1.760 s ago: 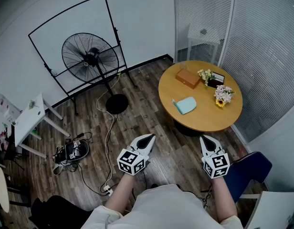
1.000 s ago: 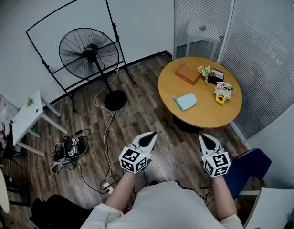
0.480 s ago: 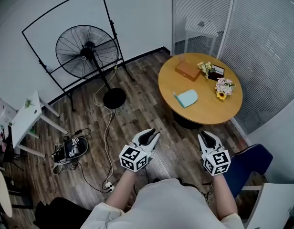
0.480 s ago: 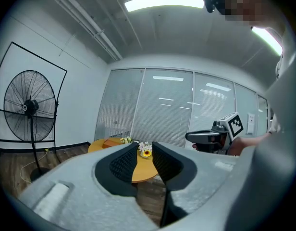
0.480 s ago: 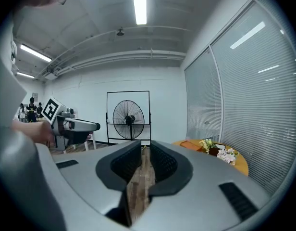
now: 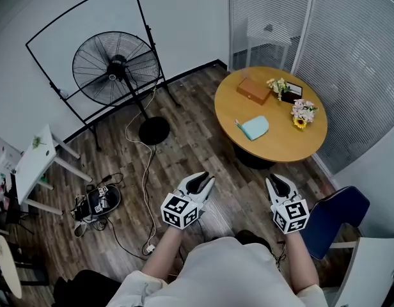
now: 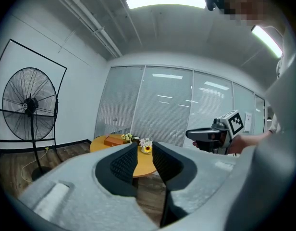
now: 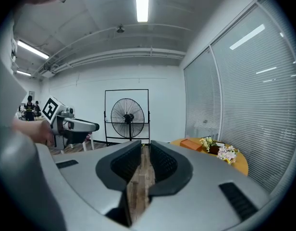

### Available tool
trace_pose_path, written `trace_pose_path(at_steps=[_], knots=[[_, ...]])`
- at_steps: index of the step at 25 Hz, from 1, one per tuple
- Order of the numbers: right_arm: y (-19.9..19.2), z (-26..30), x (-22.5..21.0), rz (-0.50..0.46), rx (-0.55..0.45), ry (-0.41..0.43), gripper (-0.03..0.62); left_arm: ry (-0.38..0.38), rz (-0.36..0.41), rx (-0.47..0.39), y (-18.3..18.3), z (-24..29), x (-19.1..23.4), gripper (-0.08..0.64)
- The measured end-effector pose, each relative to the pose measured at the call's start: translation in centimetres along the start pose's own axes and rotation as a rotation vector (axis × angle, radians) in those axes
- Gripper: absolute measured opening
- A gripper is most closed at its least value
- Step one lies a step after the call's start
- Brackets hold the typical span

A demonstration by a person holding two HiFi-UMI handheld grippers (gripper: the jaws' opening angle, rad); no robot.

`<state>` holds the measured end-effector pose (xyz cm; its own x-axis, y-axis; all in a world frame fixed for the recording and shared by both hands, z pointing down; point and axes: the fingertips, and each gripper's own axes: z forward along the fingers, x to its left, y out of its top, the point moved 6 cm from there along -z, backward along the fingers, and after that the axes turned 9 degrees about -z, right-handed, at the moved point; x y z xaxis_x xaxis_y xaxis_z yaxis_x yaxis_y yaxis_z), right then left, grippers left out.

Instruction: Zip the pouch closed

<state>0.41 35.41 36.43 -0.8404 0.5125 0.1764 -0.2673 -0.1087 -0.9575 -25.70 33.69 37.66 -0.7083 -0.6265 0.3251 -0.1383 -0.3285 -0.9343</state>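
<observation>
I am carrying my left gripper and right gripper level and empty, jaws slightly parted, the right's having just been opening, since the pouch is lying well ahead near the table's left edge, not yet within reach.

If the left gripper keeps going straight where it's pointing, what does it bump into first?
Probably the round table: it shows right between the left gripper's open jaws, flowers on top. Nothing seems to stand in between, though depth is hard to judge.
</observation>
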Motion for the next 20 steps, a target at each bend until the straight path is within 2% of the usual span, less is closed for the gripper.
trace_pose_path(at_steps=[10,20], knots=[[-0.7,2.7,-0.7,0.011,0.029,-0.009,0.060,-0.015,-0.011,0.029,-0.3,1.9,2.4,0.098],[-2.2,9.6,-5.5,0.039,0.055,0.025,0.060,0.007,-0.012,0.069,0.9,8.1,6.4,0.098]])
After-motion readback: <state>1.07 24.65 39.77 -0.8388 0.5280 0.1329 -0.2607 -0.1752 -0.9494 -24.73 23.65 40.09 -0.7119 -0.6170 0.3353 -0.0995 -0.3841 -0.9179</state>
